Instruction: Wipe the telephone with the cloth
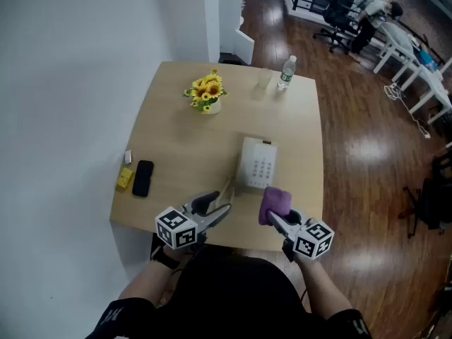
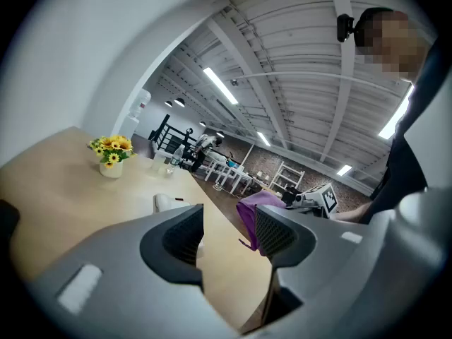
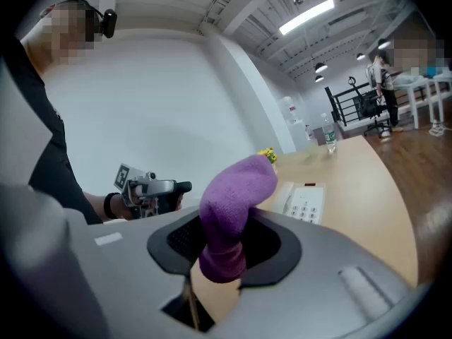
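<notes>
Head view steeply down; gripper views low across shared table [image 1: 183, 161]
</notes>
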`<state>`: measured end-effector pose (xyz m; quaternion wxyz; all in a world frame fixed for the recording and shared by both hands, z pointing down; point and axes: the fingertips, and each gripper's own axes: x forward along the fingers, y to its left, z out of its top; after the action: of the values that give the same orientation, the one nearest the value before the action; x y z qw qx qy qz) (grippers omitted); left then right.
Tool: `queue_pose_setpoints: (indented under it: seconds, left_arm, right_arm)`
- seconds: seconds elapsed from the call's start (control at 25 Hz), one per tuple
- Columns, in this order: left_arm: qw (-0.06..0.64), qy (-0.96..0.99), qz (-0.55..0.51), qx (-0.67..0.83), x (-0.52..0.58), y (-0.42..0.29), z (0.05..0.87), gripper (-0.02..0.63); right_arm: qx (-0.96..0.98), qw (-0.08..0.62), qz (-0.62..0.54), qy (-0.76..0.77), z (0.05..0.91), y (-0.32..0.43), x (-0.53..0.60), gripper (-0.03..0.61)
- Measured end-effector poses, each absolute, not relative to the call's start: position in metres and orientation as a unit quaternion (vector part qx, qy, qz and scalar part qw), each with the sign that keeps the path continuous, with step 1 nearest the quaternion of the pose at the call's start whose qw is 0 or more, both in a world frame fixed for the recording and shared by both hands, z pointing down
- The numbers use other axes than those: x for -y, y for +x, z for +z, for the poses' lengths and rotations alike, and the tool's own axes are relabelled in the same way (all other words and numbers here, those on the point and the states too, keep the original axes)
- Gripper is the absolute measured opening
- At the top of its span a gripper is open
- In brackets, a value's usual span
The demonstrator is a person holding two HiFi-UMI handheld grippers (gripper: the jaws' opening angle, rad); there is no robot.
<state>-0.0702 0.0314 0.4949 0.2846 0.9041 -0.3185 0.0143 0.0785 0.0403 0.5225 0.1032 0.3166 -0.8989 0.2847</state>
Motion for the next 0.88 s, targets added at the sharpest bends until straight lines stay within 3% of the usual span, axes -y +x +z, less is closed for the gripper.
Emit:
queue_pose_setpoints:
  seconds: [0.52, 0.88]
  left_arm:
    - [0.281, 0.916, 0.077, 0.275, 0.034, -0.09, 0.533, 0.225]
    - [0.308, 0.902, 0.089, 0.29, 0.048, -0.081, 0.549, 0.233]
  right_arm:
    - [0.897, 0.206, 0.221, 0.323, 0.569, 0.025, 0.109, 0.13]
    - [0.887, 0.33, 0.15, 0.287, 0.609, -0.013, 0.218, 0.13]
